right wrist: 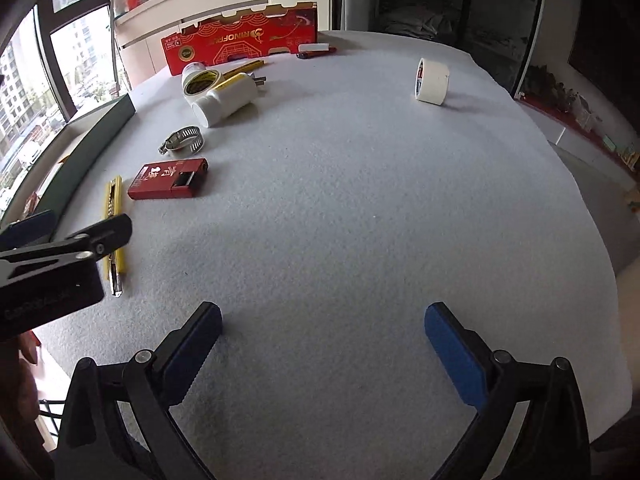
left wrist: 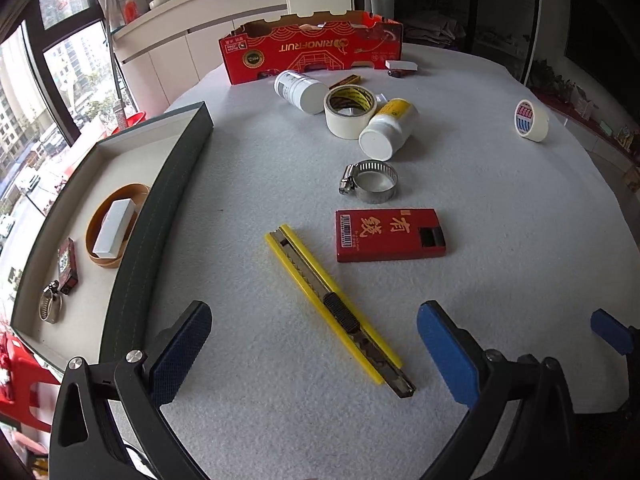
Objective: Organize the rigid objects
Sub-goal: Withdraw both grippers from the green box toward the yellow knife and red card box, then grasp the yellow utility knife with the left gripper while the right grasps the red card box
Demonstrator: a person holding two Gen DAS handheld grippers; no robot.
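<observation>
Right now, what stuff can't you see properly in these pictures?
- Utility knife, right wrist view: its middle is hidden behind the left gripper.
- Tray, right wrist view: its wall hides the inside.
- Red fruit box, both views: contents hidden by its front wall.
- Small things beside the box: too small to identify.

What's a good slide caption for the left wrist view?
Open left gripper poised over a yellow utility knife on the white felt table.
</observation>
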